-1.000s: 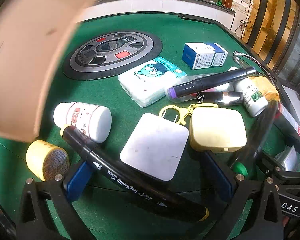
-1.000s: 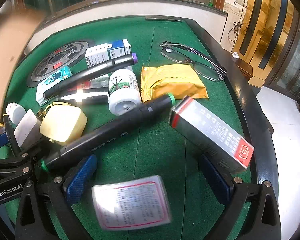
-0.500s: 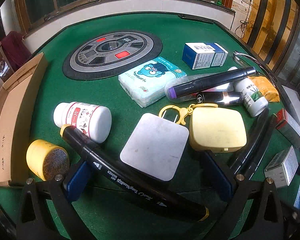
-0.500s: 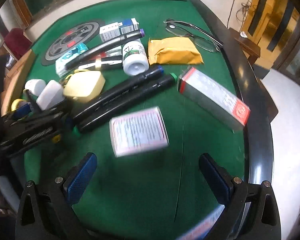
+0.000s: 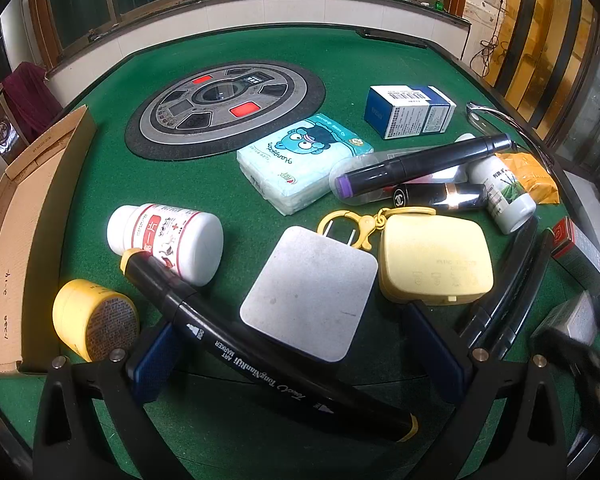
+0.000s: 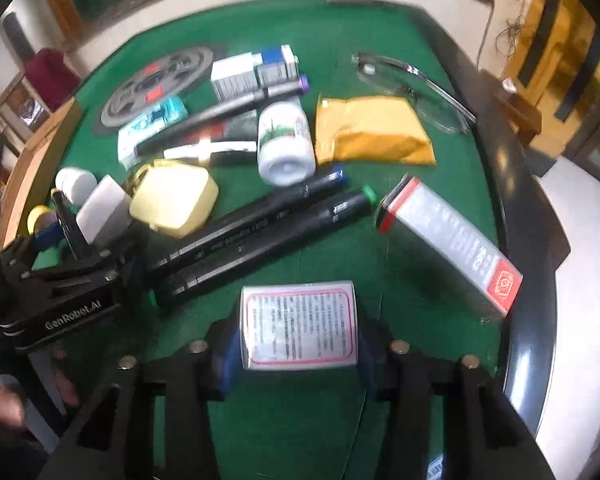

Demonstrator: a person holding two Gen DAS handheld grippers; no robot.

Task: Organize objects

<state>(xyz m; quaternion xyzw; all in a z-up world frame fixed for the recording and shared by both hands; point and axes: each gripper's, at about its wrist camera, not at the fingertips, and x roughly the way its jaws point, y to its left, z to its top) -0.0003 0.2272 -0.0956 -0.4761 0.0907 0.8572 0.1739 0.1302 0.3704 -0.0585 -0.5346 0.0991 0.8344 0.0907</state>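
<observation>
My right gripper (image 6: 296, 340) points down at the green table, its jaws closing; the blue pads press both sides of a small silver box with a red-bordered label (image 6: 298, 322). In the left wrist view that small box (image 5: 568, 318) shows blurred at the far right. My left gripper (image 5: 296, 356) is open and still. A black art marker with yellow ends (image 5: 260, 352) lies slanted between its fingers, untouched by the pads, with a white charger (image 5: 312, 292) just beyond.
Around lie a yellow case (image 5: 432, 260), white pill bottle (image 5: 168, 236), yellow jar (image 5: 92, 320), tissue pack (image 5: 300, 156), two black markers (image 6: 260, 232), a long red-ended box (image 6: 452, 248), a pouch (image 6: 372, 132) and glasses (image 6: 412, 80). A cardboard box (image 5: 20, 220) stands left.
The cardboard box left the left camera's front and now rests at the table's left. A second black marker joined the green-capped one. My right gripper closed on the small labelled box.
</observation>
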